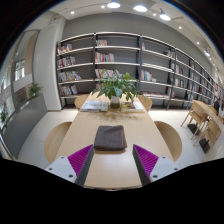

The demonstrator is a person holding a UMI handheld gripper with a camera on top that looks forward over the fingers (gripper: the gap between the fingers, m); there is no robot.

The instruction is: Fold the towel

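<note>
Dark grey and soft, the folded-looking cloth towel (110,137) lies flat on the long pale wooden table (112,165), straight ahead of your gripper (113,160) and a little beyond its fingers. Its long side runs across, left to right. Your fingers with the purple pads (80,158) are spread wide and hold nothing (so reach forward first). Past the towel stands a leafy green plant (116,88), then tall bookshelves (120,60).

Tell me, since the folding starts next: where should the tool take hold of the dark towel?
Probably at the near edge of the towel, coming straight forward and low from the tool. It lies flat on the table just ahead of the open fingers, so only its edges offer anything to pinch.
</note>
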